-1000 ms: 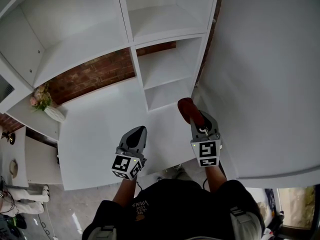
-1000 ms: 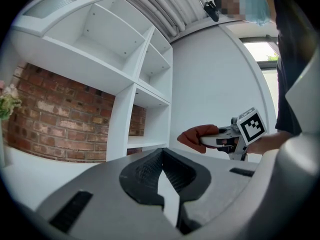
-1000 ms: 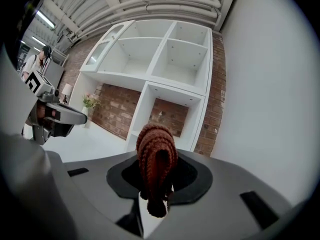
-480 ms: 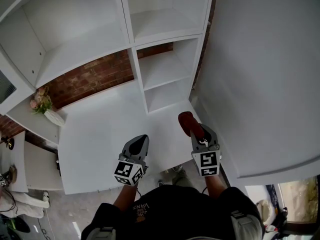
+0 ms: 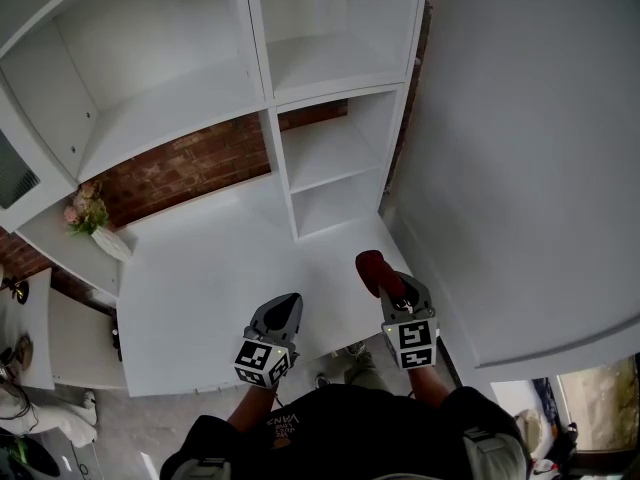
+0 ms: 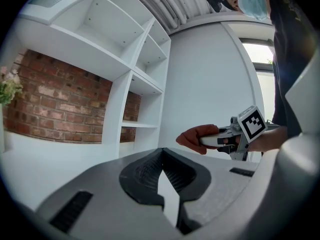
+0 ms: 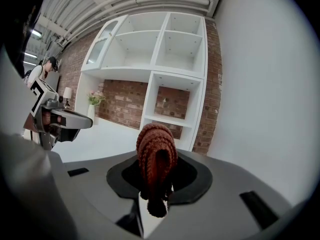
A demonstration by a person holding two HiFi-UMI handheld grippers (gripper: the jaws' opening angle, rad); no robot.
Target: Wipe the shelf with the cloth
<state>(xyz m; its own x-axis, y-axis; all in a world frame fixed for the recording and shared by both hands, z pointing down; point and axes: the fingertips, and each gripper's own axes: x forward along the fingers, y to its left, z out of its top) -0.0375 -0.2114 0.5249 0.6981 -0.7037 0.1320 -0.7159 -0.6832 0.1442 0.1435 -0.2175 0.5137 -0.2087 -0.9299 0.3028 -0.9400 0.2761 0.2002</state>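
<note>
My right gripper (image 5: 388, 278) is shut on a rust-red knitted cloth (image 5: 373, 267), which bulges out past the jaws (image 7: 156, 156). It hovers over the right part of the white counter (image 5: 220, 288), short of the white shelf unit (image 5: 330, 148). The left gripper (image 5: 280, 313) is shut with nothing in it and sits above the counter's front edge. In the left gripper view the cloth (image 6: 197, 137) and the right gripper (image 6: 227, 138) show to the right. The lowest small shelf cubby (image 5: 335, 203) lies ahead of the right gripper.
A vase of pink flowers (image 5: 95, 226) stands at the counter's far left. A brick wall (image 5: 190, 163) backs the counter. A tall white panel (image 5: 520, 168) rises on the right. Another person (image 7: 42, 69) stands beyond the left gripper in the right gripper view.
Both grippers have drifted back toward the counter's front edge and lower in the head view. The cloth stays clamped in the right gripper.
</note>
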